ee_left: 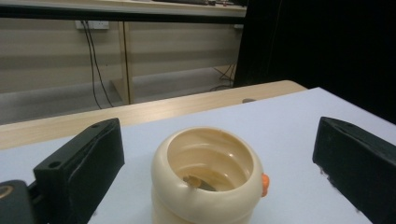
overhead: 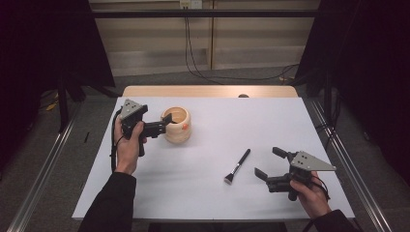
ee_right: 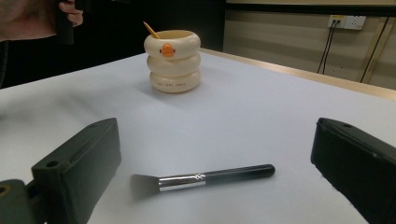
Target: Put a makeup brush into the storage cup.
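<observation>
A cream ringed holder [overhead: 177, 124] with an orange beak stands upright on the white table [overhead: 217, 193], left of centre. In the left gripper view the cream holder [ee_left: 205, 179] has something small and tan lying inside. My left gripper [overhead: 166, 121] is open, its jaws just left of the holder and wide apart on either side of it in its own view. A black-handled makeup brush [overhead: 238, 166] with a silver ferrule lies flat toward the front right. My right gripper [overhead: 269, 162] is open just right of the brush [ee_right: 205, 178], which lies between and ahead of its jaws.
A wooden strip [overhead: 210, 91] runs along the table's far edge. Metal rails [overhead: 43, 159] flank the table on both sides. Cables [overhead: 193, 58] hang down the back wall. Bare white tabletop spreads between the holder and the brush.
</observation>
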Demonstrator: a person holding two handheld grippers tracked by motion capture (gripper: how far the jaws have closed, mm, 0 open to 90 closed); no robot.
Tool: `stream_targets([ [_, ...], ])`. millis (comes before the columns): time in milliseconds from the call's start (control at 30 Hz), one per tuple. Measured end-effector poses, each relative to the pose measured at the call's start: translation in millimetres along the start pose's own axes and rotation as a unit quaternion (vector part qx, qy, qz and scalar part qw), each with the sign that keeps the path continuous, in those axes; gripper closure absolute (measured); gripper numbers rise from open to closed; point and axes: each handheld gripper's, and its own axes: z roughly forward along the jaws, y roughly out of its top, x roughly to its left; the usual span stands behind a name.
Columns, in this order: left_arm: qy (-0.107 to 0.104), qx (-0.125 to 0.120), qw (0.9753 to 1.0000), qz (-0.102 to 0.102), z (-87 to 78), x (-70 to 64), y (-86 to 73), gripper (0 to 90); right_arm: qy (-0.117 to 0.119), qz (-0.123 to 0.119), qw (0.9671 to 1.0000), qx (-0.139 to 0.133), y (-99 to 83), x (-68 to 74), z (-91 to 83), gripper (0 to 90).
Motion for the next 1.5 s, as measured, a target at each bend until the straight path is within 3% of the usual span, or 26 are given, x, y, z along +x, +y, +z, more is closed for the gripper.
stream_targets([
  [400, -0.005, -0.015, 0.9998, 0.012, -26.9, -17.7, -1.3, 1.2, -0.011, -0.001, 0.9999, -0.004, -0.7, 0.4, -3.0, 1.0],
  [500, 0.005, -0.004, 0.9996, 0.026, -28.2, -20.7, -6.4, 1.7, -0.011, 0.001, 0.9999, -0.002, -1.1, -0.6, -2.9, 1.0],
  [600, -0.006, -0.008, 0.9997, 0.021, -31.9, -24.1, -9.2, 1.3, -0.012, 0.001, 0.9999, -0.001, -1.2, -0.9, -2.2, 1.0],
  [700, -0.002, -0.005, 0.9995, 0.030, -38.3, -29.2, -10.9, 1.5, -0.011, 0.001, 0.9999, -0.001, -1.2, -0.3, -3.0, 1.0],
  [867, -0.002, -0.013, 0.9998, 0.015, -51.3, -32.4, -12.6, 0.9, -0.011, 0.001, 0.9999, -0.002, -1.3, -0.1, -3.2, 1.0],
  [1067, 0.003, -0.012, 0.9991, 0.040, -68.3, -37.8, -15.8, 1.0, -0.012, 0.001, 0.9999, -0.001, -1.7, -0.5, -3.1, 1.0],
  [1133, 0.003, -0.015, 0.9991, 0.039, -73.1, -38.8, -18.4, 0.8, -0.014, 0.003, 0.9999, -0.001, -1.7, -0.4, -3.2, 1.0],
  [1200, 0.012, -0.006, 0.9983, 0.056, -78.2, -40.0, -22.4, 0.9, -0.013, 0.002, 0.9999, 0.000, -1.8, -0.5, -3.5, 1.0],
  [1233, 0.006, -0.006, 0.9981, 0.061, -81.0, -40.3, -24.5, 1.0, -0.013, 0.001, 0.9999, -0.001, -1.6, -0.3, -3.5, 1.0],
  [1300, 0.000, -0.010, 0.9986, 0.052, -86.9, -39.9, -28.7, 0.6, -0.012, 0.001, 0.9999, -0.002, -1.5, -0.1, -3.9, 1.0],
  [1500, 0.010, -0.014, 0.9993, 0.034, -103.8, -40.8, -41.2, 0.5, -0.014, 0.000, 0.9999, -0.002, -1.6, -1.0, -4.0, 1.0],
])
